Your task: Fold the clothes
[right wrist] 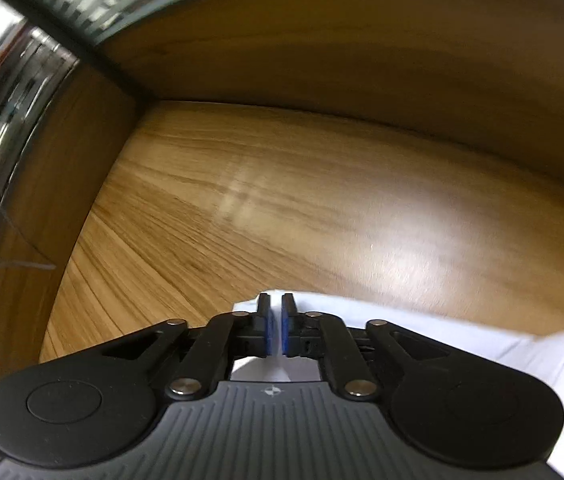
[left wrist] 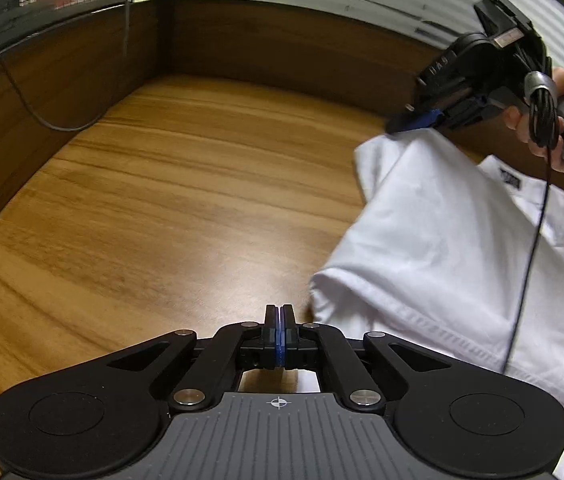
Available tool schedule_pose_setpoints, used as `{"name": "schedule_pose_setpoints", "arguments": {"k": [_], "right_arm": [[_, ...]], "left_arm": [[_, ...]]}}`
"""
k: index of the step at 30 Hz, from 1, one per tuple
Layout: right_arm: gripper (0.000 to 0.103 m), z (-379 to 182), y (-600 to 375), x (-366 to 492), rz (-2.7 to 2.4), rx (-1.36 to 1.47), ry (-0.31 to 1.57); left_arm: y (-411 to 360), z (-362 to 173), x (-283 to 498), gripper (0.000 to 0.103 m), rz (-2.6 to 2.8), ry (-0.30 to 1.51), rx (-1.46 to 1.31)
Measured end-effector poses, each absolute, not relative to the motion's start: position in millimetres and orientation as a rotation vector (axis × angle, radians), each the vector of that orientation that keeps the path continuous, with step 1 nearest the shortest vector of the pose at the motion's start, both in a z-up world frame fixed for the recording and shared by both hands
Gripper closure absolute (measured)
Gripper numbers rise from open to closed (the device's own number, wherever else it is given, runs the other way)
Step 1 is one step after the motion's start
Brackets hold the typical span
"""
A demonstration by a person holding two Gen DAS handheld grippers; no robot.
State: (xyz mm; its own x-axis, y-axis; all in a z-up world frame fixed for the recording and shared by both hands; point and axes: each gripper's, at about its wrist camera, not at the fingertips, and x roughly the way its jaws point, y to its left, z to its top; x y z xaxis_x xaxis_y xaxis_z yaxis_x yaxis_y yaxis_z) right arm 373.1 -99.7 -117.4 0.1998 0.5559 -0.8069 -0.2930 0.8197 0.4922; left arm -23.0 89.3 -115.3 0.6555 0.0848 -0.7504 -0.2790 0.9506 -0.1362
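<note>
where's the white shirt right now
In the left wrist view the shirt fills the right side, lying on the wooden table with one part raised at the right claw, beside the left claw.

We see a wood-grain counter (left wrist: 169,200) with a smooth, faintly glossy sheen. The white shirt (left wrist: 442,248) is soft, matt woven cloth. Each claw (left wrist: 279,312) looks like matt black plastic with shiny metal rivets.

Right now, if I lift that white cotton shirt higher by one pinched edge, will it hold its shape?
Probably not: the white cotton shirt already drapes in soft folds below the right gripper. It looks thin and light, and may slide on the glossy wooden table.
</note>
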Motion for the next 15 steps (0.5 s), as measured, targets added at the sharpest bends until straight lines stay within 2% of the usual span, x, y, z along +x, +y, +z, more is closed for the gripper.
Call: {"name": "schedule_pose_setpoints", "arguments": {"k": [1,2,4,6,8,11,13,14,15], "right_arm": [[0.062,-112.9,-97.1,375.6,0.622,0.225,1.239],[0.053,-108.9,-94.4,378.1,0.640,0.197,1.241],[0.052,-105.9,-88.1,383.7,0.661,0.146,1.260],[0.052,-106.7,-83.2,388.1,0.666,0.116,1.290],[0.052,-106.5,-83.4,383.9,0.670,0.104,1.296],[0.051,-100.9,-93.3,364.8,0.668,0.119,1.278],[0.049,-94.1,-104.0,349.1,0.655,0.133,1.258],[0.048,-90.1,-110.0,340.7,0.645,0.141,1.247],[0.047,-84.6,-117.6,331.0,0.629,0.151,1.233]], "left_arm": [[90.0,-113.4,-21.7,0.100,0.193,0.826,-0.248],[90.7,-111.5,-20.3,0.099,0.177,0.820,-0.248],[90.7,-110.3,-12.7,0.094,0.143,0.820,-0.235],[88.9,-110.0,-4.7,0.077,0.106,0.827,-0.224],[88.1,-110.7,0.8,0.072,0.072,0.830,-0.235],[88.3,-115.7,1.3,0.072,0.066,0.847,-0.224],[88.7,-118.4,1.3,0.076,0.066,0.859,-0.205],[87.9,-119.0,-0.8,0.087,0.066,0.855,-0.185],[85.9,-118.4,-2.2,0.090,0.069,0.849,-0.166]]}}
